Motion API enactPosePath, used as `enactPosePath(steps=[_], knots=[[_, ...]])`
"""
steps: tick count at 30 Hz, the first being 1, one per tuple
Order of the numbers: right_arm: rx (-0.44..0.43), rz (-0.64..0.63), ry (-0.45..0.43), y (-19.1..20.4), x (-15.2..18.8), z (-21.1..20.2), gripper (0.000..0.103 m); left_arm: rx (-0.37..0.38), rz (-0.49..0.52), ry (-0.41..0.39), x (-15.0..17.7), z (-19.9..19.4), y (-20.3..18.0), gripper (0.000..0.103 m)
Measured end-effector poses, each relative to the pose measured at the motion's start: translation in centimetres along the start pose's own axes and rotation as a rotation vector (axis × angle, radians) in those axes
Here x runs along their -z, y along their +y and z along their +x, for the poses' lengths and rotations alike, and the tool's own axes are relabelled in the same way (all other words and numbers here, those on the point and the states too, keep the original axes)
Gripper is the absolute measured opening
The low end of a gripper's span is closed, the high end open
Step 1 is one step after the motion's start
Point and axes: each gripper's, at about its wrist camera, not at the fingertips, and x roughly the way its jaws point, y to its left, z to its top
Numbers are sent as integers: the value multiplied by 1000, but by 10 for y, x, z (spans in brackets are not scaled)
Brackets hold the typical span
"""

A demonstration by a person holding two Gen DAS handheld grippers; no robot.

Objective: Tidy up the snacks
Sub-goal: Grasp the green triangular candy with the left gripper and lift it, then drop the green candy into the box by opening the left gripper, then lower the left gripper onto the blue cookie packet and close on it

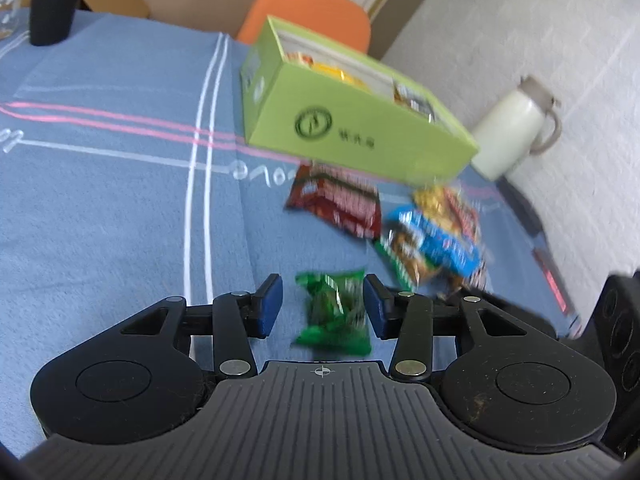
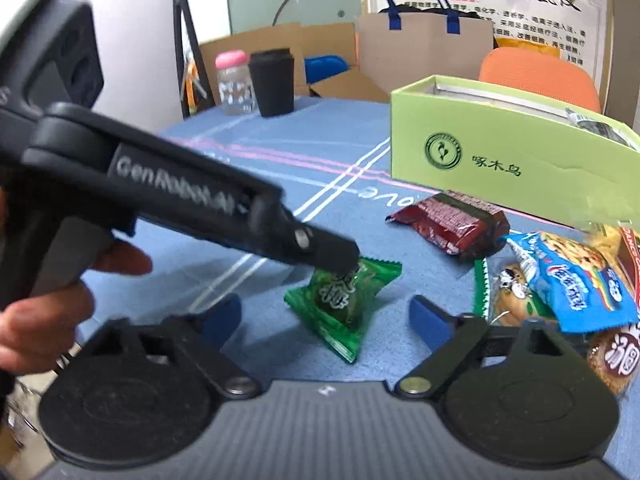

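A small green snack packet (image 1: 335, 309) lies on the blue cloth between the open fingers of my left gripper (image 1: 323, 304), touching neither pad. In the right wrist view the same packet (image 2: 343, 297) sits under the left gripper's tip (image 2: 332, 252). My right gripper (image 2: 325, 322) is open and empty, hovering just before the packet. A green box (image 1: 352, 120) (image 2: 508, 160) with several snacks inside stands behind. A dark red packet (image 1: 340, 200) (image 2: 452, 224) and a pile of blue, yellow and green packets (image 1: 436, 240) (image 2: 560, 280) lie beside it.
A black cup (image 2: 272, 82) (image 1: 54, 0) and a pink-lidded jar (image 2: 234, 82) stand at the table's far edge. A white kettle (image 1: 516, 128) is on the floor off the table's right edge. An orange chair (image 1: 308, 12) and cardboard boxes (image 2: 288, 52) are behind.
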Motion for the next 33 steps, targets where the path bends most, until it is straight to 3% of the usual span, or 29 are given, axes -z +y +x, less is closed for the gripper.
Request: enactPosePath(steps=[1, 2, 3, 4, 7, 11, 18, 23, 27, 31, 33], knots=[[10, -13, -5, 1, 1, 1, 80, 6, -2, 10, 3, 4, 0, 24], [18, -32, -10, 3, 1, 1, 70, 18, -10, 7, 5, 6, 1, 23], [15, -28, -16, 1, 0, 0, 52, 28, -13, 3, 6, 7, 2, 19], [8, -15, -10, -2, -3, 0, 50, 52, -19, 15, 5, 10, 3, 8], [12, -7, -19, -11, -11, -3, 47, 69, -27, 8, -2, 14, 0, 7], [44, -20, -84, -28, -37, -19, 48, 117, -20, -33, -26, 11, -16, 7], [130, -71, -201, -90, -121, -15, 50, 160, 89, -145, -128, 28, -56, 8], [124, -29, -168, -140, -154, 22, 51, 141, 100, -132, -185, 73, -63, 9], [117, 29, -113, -168, -153, 42, 58, 97, 58, -85, -200, 105, -53, 11], [175, 55, -213, -180, -140, 0, 67, 10, 70, -191, -191, 81, -50, 37], [205, 62, -253, -179, -129, -25, 82, -9, 84, -254, -183, 59, -51, 44]])
